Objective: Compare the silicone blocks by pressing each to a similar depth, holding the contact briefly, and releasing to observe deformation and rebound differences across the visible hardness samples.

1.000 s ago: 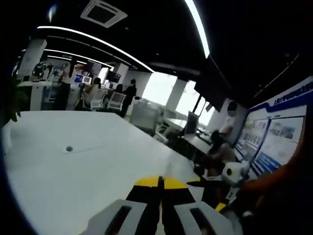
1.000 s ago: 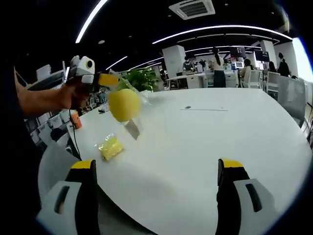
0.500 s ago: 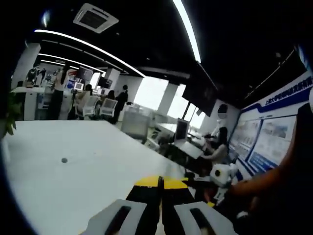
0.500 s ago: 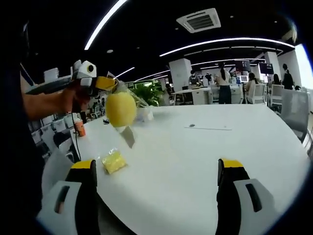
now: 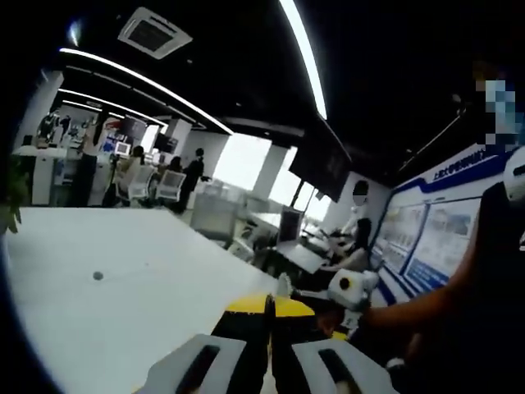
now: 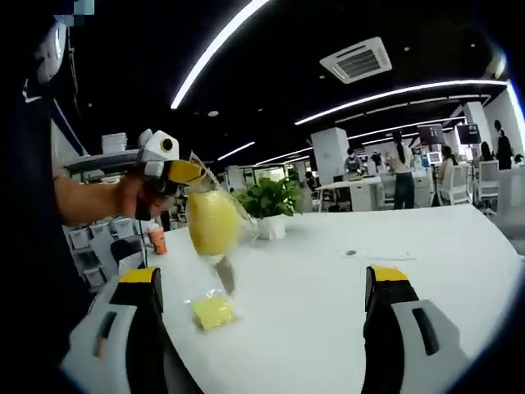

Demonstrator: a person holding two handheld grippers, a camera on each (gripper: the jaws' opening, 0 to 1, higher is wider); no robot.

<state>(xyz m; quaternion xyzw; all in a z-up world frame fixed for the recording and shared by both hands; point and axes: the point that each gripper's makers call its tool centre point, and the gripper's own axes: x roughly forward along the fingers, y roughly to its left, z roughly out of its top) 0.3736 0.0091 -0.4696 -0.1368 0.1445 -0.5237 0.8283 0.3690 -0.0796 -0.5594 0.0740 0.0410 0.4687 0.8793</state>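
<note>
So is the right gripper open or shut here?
Open: in the right gripper view, the right gripper has its jaws wide apart with bare table between them.

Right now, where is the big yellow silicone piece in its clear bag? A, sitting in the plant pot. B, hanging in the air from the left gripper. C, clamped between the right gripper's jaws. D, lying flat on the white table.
B: in the right gripper view the bagged yellow piece dangles from the left gripper above the white table, while the right gripper's jaws stand wide apart and empty.
</note>
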